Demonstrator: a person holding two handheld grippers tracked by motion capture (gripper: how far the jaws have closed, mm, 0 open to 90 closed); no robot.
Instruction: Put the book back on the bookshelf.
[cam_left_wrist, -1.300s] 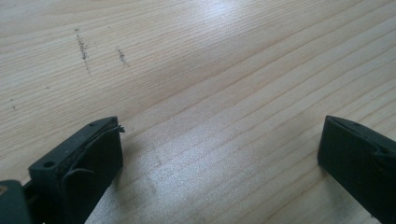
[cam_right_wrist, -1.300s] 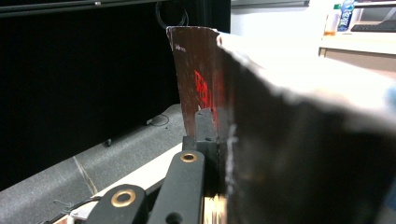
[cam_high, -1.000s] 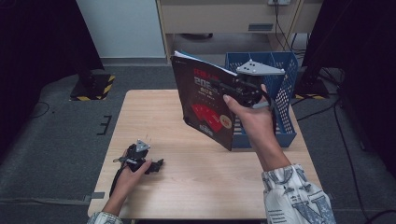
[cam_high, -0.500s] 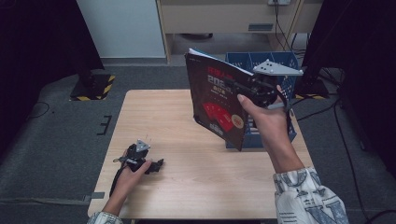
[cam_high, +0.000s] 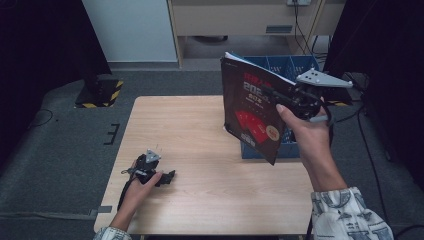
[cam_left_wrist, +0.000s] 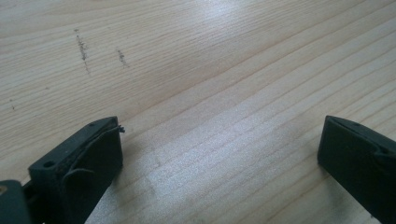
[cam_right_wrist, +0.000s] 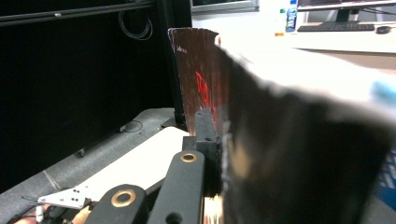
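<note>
You worked at the wooden table (cam_high: 200, 150), with the blue crate (cam_high: 292, 67) standing at its far right edge. Your right gripper (cam_high: 272, 94) was clamped on the dark magazine (cam_high: 252, 117), holding it upright in the air just in front of the crate, above the table's right side. Your left gripper (cam_high: 170, 176) rested on the table near its left front corner, jaws spread wide with nothing between them.

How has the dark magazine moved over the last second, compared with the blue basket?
Yes: the magazine moved right across the table, now overlapping the blue basket.
</note>
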